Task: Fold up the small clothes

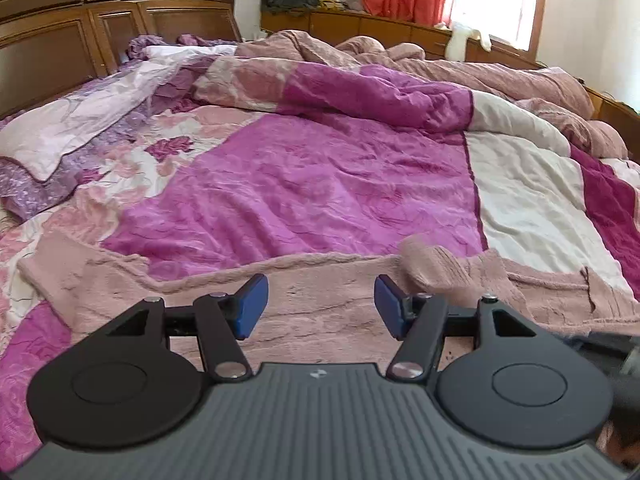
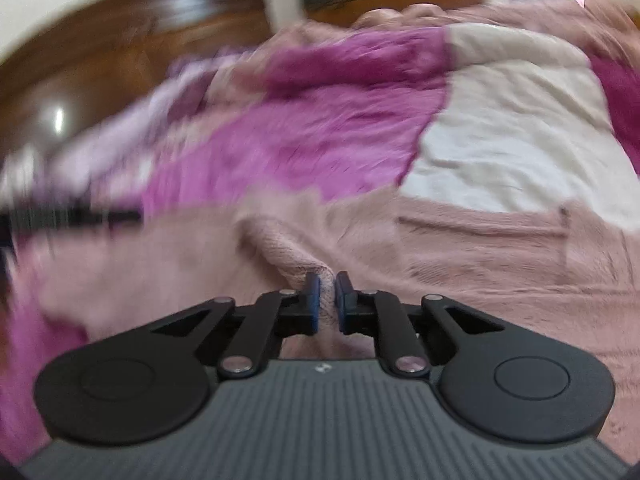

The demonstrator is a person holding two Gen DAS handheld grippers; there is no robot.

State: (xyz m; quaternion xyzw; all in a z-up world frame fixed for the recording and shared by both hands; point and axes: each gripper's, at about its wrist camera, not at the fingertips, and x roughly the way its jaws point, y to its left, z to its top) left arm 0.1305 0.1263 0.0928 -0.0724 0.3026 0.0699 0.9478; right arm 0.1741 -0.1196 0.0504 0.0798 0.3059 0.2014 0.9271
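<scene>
A carved wooden headboard (image 1: 80, 28) backs a wide bed, where a lilac pillow (image 1: 72, 132) lies at the left beside a rumpled magenta, pink and white quilt (image 1: 320, 168). Across the near edge of the quilt lies a pale pink knitted garment (image 1: 320, 300), spread mostly flat, its left sleeve reaching toward the pillow side. The left tongs (image 1: 321, 306) hover low over the middle of the garment with their blue pads apart and nothing between them. To their right, a sleeve (image 1: 436, 268) of the garment is drawn up in a blurred ridge over the body of the knit. In the right wrist view, itself smeared by motion, the right tongs (image 2: 327, 294) are clamped on the ribbed end of that sleeve (image 2: 288, 248), a pinch of pink knit showing between the pads. Further right, a patch pocket (image 2: 480, 224) sits on the garment, against the quilt's white panel.
</scene>
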